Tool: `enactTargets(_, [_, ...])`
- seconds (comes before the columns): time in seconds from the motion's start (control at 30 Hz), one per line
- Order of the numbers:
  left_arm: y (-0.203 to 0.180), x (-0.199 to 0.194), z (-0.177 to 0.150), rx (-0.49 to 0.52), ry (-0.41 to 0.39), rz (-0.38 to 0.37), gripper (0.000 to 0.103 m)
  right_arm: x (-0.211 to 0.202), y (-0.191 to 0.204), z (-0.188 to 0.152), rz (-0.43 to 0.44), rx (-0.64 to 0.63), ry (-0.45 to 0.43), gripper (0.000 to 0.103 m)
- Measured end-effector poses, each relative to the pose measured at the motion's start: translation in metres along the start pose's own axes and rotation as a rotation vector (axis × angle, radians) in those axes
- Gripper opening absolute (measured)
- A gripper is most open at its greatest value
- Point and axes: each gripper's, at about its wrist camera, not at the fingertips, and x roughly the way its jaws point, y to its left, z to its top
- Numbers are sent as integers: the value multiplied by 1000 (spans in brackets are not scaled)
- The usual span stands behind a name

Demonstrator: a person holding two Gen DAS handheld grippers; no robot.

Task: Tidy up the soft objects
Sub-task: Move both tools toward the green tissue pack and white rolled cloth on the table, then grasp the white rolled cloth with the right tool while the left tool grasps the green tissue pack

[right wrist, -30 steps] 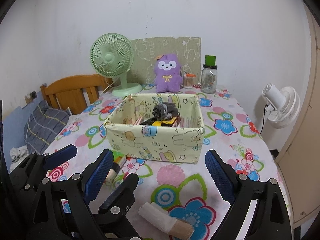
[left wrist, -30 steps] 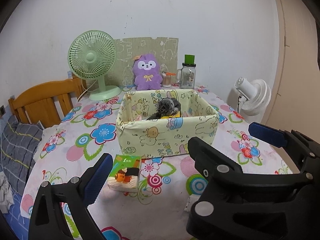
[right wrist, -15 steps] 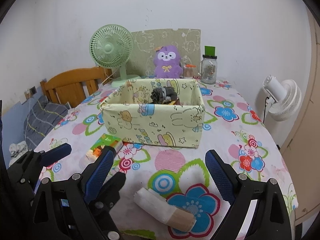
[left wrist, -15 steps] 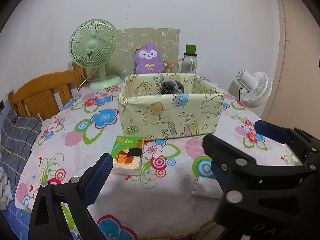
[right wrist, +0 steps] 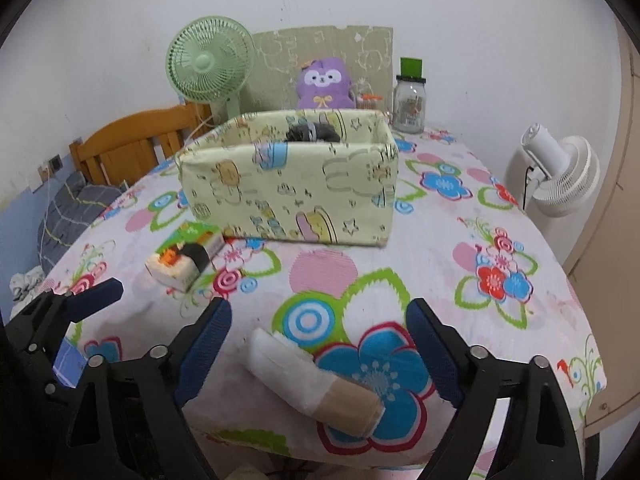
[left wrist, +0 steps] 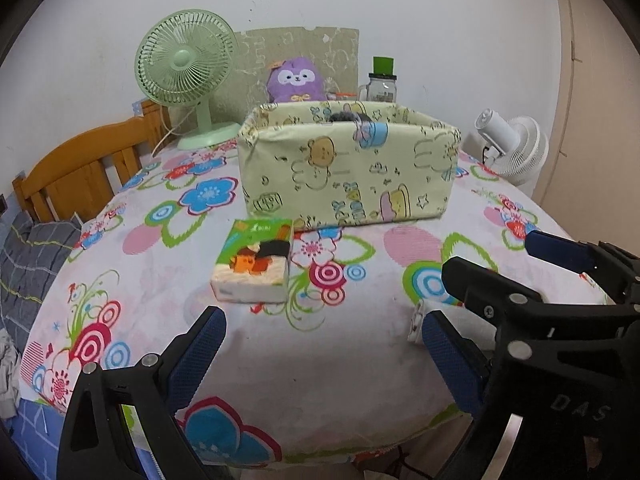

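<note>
The right gripper (right wrist: 320, 344) is hanging wide open, with nothing in it, over the near edge of the table (right wrist: 500, 340). A white and tan rolled sock (right wrist: 316, 380) is lying between its blue pads, well in front of the yellow box (right wrist: 292, 192). I think the next job is picking up that sock. To do it well, the pads should be going down on both sides of the fat middle, then squeezing gently, so the soft roll is not slipping out.

The left gripper (left wrist: 320, 360) is also wide open and empty. A tissue pack (left wrist: 254, 264) is sitting just in front of the box, on its left side.

The letters "DAS" are showing on the right gripper's body. The writing on the tissue pack is too small to read.
</note>
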Motion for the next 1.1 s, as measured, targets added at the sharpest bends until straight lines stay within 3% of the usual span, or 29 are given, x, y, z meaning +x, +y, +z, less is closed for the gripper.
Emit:
enactTargets(0.47, [-13, 11, -13, 67, 45, -25, 99, 18, 7, -17, 50, -23, 90, 76])
enactTargets(0.77, [-12, 23, -11, 55, 84, -37, 99, 34, 5, -20, 85, -4, 135, 55])
enactTargets(0.93, [-13, 27, -8, 53, 92, -38, 99, 39, 5, -19, 118, 10, 130, 30])
enactTargets(1.1, [-11, 30, -5, 45, 96, -35, 99, 44, 8, -17, 138, 10, 125, 26])
